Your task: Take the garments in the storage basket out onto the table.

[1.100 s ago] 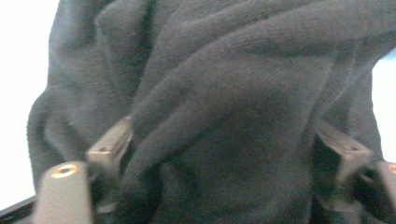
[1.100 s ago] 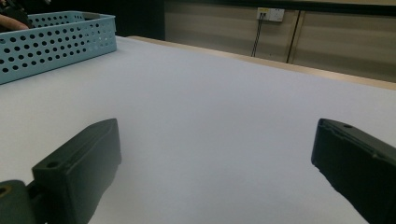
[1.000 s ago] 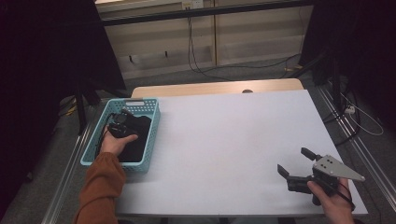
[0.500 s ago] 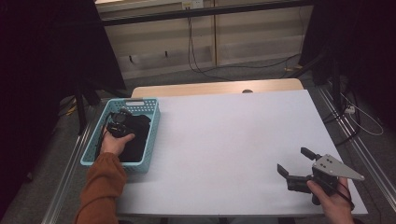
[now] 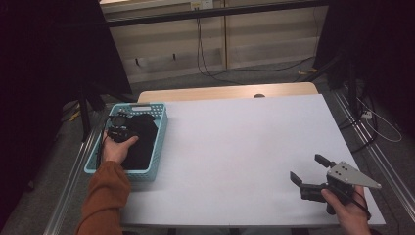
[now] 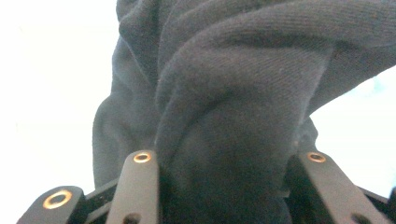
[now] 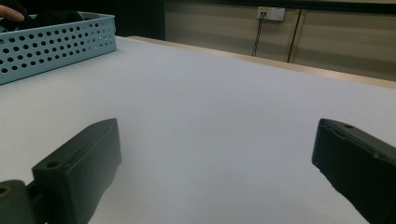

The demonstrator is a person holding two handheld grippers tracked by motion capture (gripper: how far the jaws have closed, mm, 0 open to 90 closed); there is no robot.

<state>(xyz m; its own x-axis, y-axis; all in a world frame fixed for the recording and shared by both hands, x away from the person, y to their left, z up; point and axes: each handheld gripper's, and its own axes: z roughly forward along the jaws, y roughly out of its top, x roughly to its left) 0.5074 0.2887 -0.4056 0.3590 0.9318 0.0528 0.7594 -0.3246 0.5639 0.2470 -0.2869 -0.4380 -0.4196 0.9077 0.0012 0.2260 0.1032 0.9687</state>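
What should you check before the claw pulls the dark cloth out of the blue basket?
1. Left claw has cloth between its jaws: ok, dark cloth bunches up between them.
2. Grip is firm enough to lift: cannot tell.
3. Cloth free of the basket holes: cannot tell, the hand covers that part.
4. Room on the white table to lay it down: ok, the middle is bare.
5. Right claw out of the way: ok, it sits open near the table's front right corner, holding nothing.

Dark knit cloth [image 6: 224,102]; perforated plastic basket [image 5: 159,134].
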